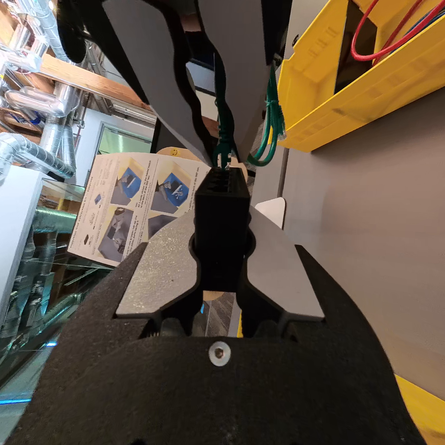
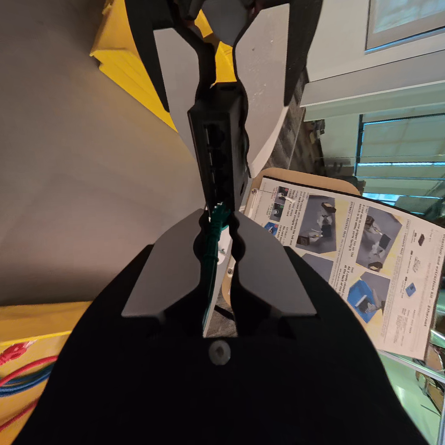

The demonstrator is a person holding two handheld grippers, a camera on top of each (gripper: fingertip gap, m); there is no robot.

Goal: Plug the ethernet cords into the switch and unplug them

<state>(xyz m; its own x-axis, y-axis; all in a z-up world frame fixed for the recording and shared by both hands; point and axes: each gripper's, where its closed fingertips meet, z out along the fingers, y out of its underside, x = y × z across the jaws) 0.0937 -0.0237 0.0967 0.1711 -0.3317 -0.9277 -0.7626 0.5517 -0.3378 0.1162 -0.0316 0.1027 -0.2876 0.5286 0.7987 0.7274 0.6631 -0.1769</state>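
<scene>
My left gripper (image 1: 221, 216) is shut on the black switch (image 1: 221, 245) and holds it in the air, port side facing away. My right gripper (image 1: 225, 156) comes from the opposite side, shut on a green ethernet cord (image 1: 225, 125). In the right wrist view, my right gripper (image 2: 218, 216) holds the green cord (image 2: 212, 243) with its plug (image 2: 220, 209) at the end port of the switch (image 2: 216, 163). I cannot tell how deep the plug sits. The left gripper (image 2: 220, 134) clamps the switch from above. The cord's other end (image 1: 279, 120) hangs loose.
A yellow bin (image 1: 337, 101) with a red cord (image 1: 361, 48) sits close by on the grey table (image 1: 361, 240). Another yellow bin (image 2: 24, 337) holds red and blue cords (image 2: 21, 382). A printed instruction sheet on a board (image 2: 349, 252) stands behind the grippers.
</scene>
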